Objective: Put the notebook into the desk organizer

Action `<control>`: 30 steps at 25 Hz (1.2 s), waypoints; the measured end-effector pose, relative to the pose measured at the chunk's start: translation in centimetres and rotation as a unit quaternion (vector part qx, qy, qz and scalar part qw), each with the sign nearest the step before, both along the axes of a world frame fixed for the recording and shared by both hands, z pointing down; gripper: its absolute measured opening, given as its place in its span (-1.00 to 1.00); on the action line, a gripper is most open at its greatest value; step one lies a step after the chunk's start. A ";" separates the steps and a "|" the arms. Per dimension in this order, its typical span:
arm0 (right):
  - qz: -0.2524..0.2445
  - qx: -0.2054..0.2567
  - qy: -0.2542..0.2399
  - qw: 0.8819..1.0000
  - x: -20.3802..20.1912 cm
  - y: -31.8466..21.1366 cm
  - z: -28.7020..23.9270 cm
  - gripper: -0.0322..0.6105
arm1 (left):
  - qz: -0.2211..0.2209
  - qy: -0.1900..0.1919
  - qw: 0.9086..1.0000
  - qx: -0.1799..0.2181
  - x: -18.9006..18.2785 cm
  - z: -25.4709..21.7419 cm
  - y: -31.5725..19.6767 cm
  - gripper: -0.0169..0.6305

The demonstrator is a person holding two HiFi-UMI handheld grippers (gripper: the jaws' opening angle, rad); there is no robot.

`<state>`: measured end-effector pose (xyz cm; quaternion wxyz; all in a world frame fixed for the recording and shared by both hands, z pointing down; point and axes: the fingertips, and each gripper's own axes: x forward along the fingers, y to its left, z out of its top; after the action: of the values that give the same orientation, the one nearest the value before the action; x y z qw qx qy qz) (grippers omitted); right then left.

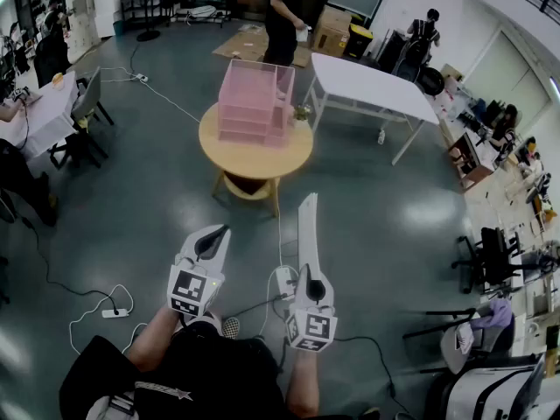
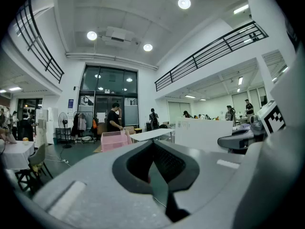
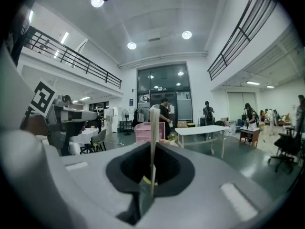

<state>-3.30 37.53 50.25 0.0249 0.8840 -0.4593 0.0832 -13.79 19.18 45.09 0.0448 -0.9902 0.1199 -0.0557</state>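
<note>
The pink desk organizer [image 1: 254, 103] stands on a round wooden table [image 1: 229, 154] some way ahead of me; it shows small in the left gripper view [image 2: 113, 141] and in the right gripper view [image 3: 144, 131]. My right gripper [image 1: 308, 274] is shut on a thin white notebook [image 1: 308, 230], held on edge and pointing toward the table. In its own view the notebook [image 3: 153, 137] rises edge-on from the closed jaws [image 3: 152, 175]. My left gripper [image 1: 214, 234] hangs beside it, shut with nothing in it [image 2: 153, 151]. The notebook's white cover [image 2: 200, 135] shows in the left gripper view.
A white table [image 1: 372, 81] stands behind the round one, and a small potted plant [image 1: 302, 112] sits beside the organizer. A person [image 1: 284, 16] stands beyond. A power strip and cables [image 1: 114, 311] lie on the floor near my feet. Office chairs [image 1: 490, 252] are at the right.
</note>
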 end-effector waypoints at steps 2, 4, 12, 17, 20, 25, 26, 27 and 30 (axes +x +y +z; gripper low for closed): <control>0.001 0.000 -0.002 1.000 0.0 -0.1 0.4 -0.86 | 0.001 -0.001 1.000 0.002 0.2 0.1 -0.2 -0.91; 0.003 0.000 -0.001 1.000 0.1 -0.1 0.5 -0.86 | 0.002 -0.002 1.000 0.002 0.4 0.1 -0.3 -0.91; 0.003 0.001 0.000 1.000 1.9 -1.8 0.4 -0.86 | -0.001 -0.011 1.000 -0.004 2.1 0.9 -2.0 -0.91; 0.002 0.001 0.002 1.000 4.8 -4.2 0.3 -0.86 | -0.006 -0.014 1.000 -0.007 4.7 1.5 -4.7 -0.91; -0.002 0.000 0.003 1.000 7.1 -6.2 0.3 -0.86 | -0.011 -0.014 1.000 -0.010 6.8 1.7 -7.0 -0.91; -0.012 0.001 0.005 1.000 11.0 -10.6 -0.3 -0.86 | -0.018 -0.011 1.000 -0.016 10.8 1.4 -11.1 -0.91; -0.016 0.001 0.005 1.000 11.8 -11.6 -0.3 -0.86 | -0.020 -0.011 1.000 -0.017 11.6 1.3 -11.9 -0.91; -0.021 -0.001 0.004 1.000 12.6 -12.6 -0.3 -0.86 | -0.023 -0.011 1.000 -0.017 12.3 1.4 -12.7 -0.91; -0.033 -0.006 0.004 0.999 14.9 -15.3 -0.3 -0.86 | -0.032 -0.014 0.999 -0.019 14.2 1.5 -15.0 -0.91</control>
<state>11.56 22.23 49.92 0.0351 0.8688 -0.4872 0.0813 0.38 4.15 46.55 0.0257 -0.9857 0.1498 -0.0727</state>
